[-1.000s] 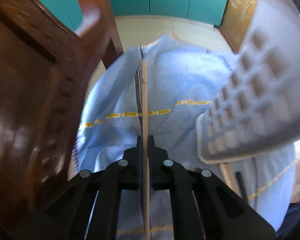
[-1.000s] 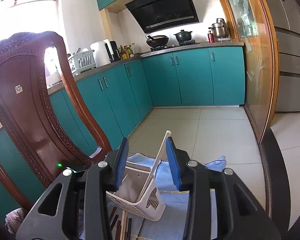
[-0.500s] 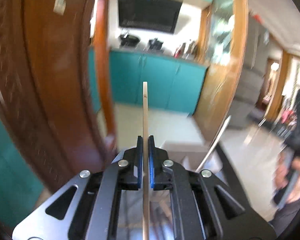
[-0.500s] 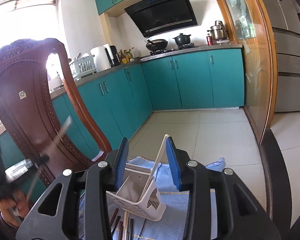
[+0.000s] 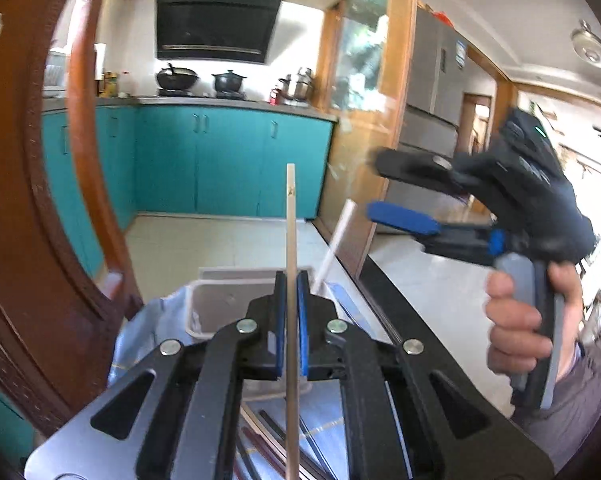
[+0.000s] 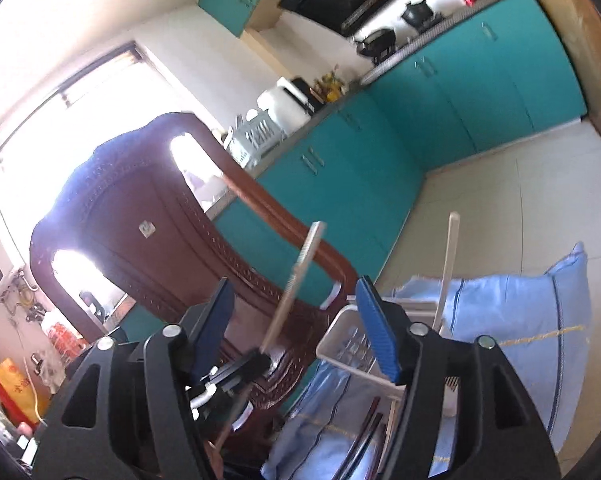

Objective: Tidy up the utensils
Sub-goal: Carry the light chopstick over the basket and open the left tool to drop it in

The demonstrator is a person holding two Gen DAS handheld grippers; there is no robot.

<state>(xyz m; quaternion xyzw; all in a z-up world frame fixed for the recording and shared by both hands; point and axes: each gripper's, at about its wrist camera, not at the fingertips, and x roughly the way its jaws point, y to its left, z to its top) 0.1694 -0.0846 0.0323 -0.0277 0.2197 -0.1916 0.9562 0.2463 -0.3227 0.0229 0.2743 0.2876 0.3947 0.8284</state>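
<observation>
So the white basket (image 5: 236, 304) is the thing to go by here, sitting on a light blue cloth (image 6: 512, 312) with a white stick (image 5: 336, 246) leaning up out of its right-hand corner. The left gripper (image 5: 292, 280) is hovering right above the basket's near edge, jaws pinched down tight on a single pale wooden chopstick (image 5: 290, 216) that stands pretty much straight up over the basket. Below the basket, closer to the camera, a bunch of dark chopsticks (image 5: 268, 440) are lying loose on the cloth. Off to the right of the basket and higher up there's the right gripper (image 5: 384, 188), held by a hand (image 5: 516, 320) wrapped around its grey handle; its jaws are swinging open, with nothing pressed between the blue pads (image 5: 404, 218). In the right wrist view the wooden chopstick shows in that gap, but it's further away, not touched. Crowding the left side of the basket is a big carved wooden chair back (image 5: 28, 220), really close, its curved rail coming down next to the cloth. Behind the basket it's open tiled floor (image 5: 220, 244), then teal cabinets (image 5: 228, 164) with pots on the counter and a black range hood (image 5: 216, 24) above. A wooden-framed glass door (image 5: 364, 92) stands back and to the right of the basket.
</observation>
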